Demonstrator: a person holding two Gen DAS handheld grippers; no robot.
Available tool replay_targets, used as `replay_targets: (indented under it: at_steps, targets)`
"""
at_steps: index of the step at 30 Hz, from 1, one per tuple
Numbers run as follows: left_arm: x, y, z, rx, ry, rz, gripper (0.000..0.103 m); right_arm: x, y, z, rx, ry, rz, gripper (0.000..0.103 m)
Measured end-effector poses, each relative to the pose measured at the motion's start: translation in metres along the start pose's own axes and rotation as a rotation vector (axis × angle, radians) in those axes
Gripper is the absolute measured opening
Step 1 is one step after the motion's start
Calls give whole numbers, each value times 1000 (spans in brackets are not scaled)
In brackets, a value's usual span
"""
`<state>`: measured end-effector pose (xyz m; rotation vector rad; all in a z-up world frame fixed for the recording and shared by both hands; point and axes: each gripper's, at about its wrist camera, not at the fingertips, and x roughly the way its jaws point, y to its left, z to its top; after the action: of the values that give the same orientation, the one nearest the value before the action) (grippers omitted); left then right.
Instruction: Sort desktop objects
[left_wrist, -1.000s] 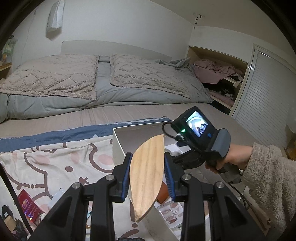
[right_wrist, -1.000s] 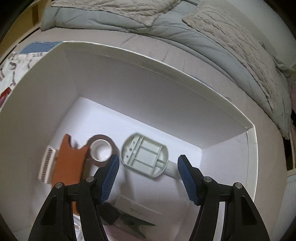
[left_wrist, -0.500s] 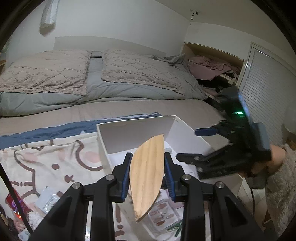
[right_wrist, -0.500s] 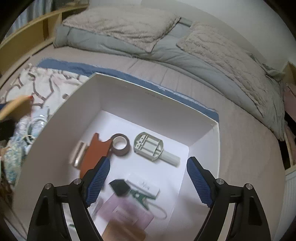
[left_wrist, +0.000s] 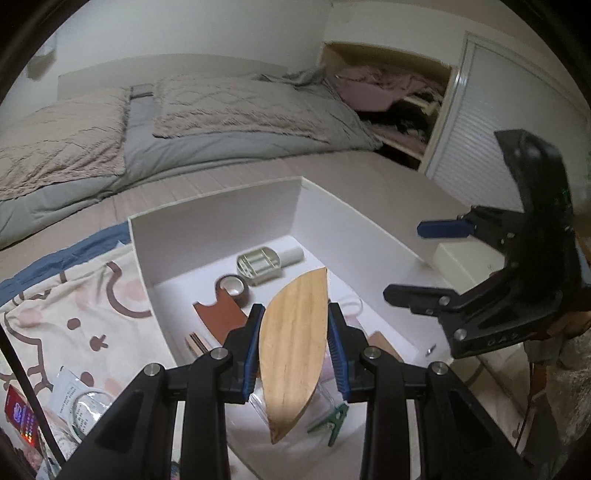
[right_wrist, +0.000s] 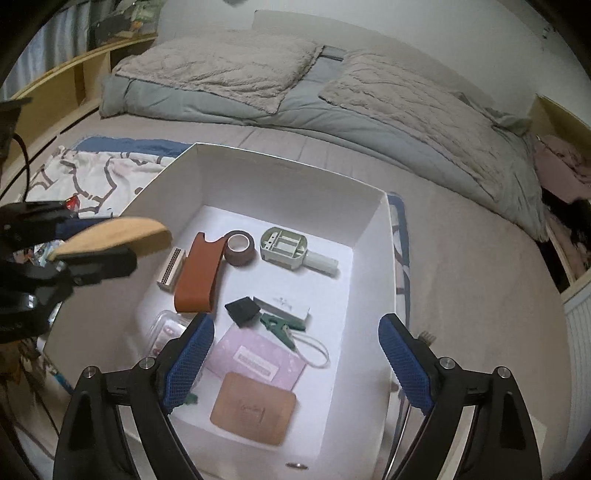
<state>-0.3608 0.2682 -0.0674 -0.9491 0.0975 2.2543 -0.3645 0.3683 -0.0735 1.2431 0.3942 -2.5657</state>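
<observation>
Left gripper (left_wrist: 295, 347) jaws clamped on wooden leaf-shaped board (left_wrist: 293, 350), long axis along the fingers, tip over white box (left_wrist: 221, 225). Right gripper (right_wrist: 295, 360) jaws opening wide, empty.

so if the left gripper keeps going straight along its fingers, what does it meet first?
Probably the floor of the white cardboard box, beside the brown tape roll. The left gripper holds a leaf-shaped wooden piece; depth is unclear.
</observation>
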Motion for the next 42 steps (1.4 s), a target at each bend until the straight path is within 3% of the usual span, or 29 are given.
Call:
replay_targets:
  at_steps: [12,14,15,16,38,42]
  targets:
    - [9,-17,-18,42,99,0,33,-5,-5,-22,98,-11,0,91]
    - [10,-16,-18,32,109,14,58,-6,-5,-23,110,-12,-1,91]
    - [9,-16,-19,19,101,14,77,-6,-4,-24,114,-14,-1,91]
    - [6,-15,-19,10,87,8,78,-7,-4,-24,117,-15,-1,90]
    - [-34,-18,-10,18,28,31,78,-32,4,-34,253,-93,-18,91]
    - [-47,-18,-9,22,11,45,78,-41,8,-36,279,-126,-26,97]
